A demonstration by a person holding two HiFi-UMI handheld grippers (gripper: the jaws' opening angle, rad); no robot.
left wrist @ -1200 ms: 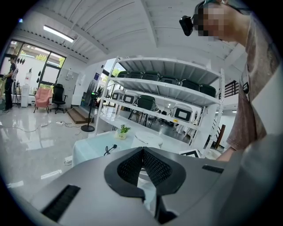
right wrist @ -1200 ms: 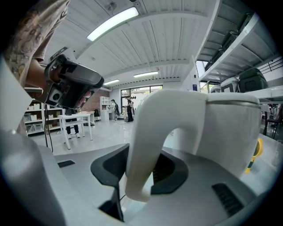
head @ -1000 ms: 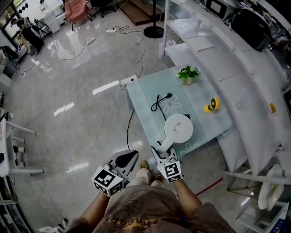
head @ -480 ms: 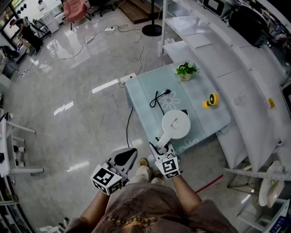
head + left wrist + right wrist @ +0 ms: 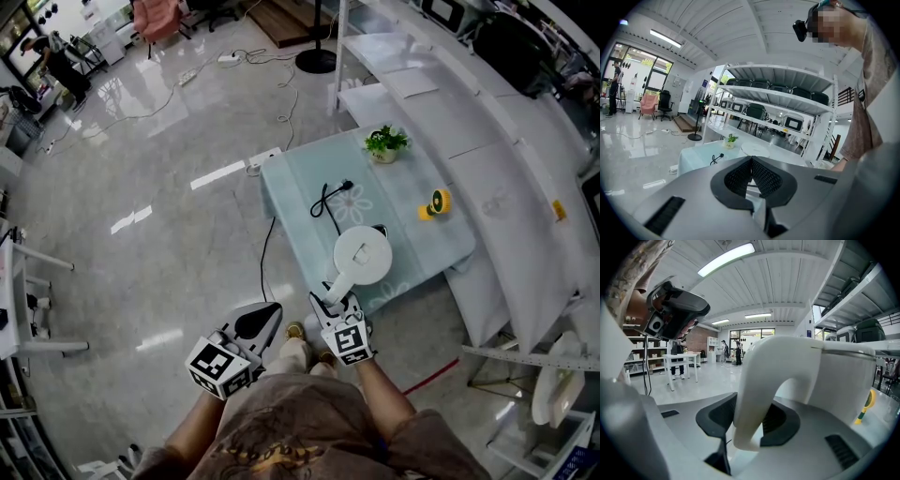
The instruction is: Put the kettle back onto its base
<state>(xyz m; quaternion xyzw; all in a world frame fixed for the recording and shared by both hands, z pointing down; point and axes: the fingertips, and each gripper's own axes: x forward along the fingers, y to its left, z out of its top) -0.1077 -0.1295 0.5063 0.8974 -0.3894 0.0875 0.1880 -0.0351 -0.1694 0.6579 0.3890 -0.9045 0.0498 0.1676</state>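
Claw on my right [image 5: 750, 426] is clamped on the white kettle [image 5: 363, 254]: in the right gripper view the curved handle [image 5: 755, 380] runs down between the two dark pads and fills the gap, touching both. From the head view that claw reaches over the near edge of the desk [image 5: 291, 192], with the handle pointing back toward me and the round lid facing up. The kettle stands upright at the near side of the desk, about midway along that edge. A small dark part shows just past its far rim, and the black cord [image 5: 327, 203] lies in loose loops just beyond it. I cannot see the base itself from above, so I cannot tell whether the kettle is seated on it.

On my left, the claw [image 5: 262, 317] hangs off the desk, over the shiny floor [image 5: 141, 187] and close to my body. In the left gripper view its ribbed pads meet at the tips with nothing between them.

Farther along the desk a small potted plant [image 5: 386, 146] stands near the far edge, and a little yellow item [image 5: 436, 207] lies toward the right side, well apart from the kettle.
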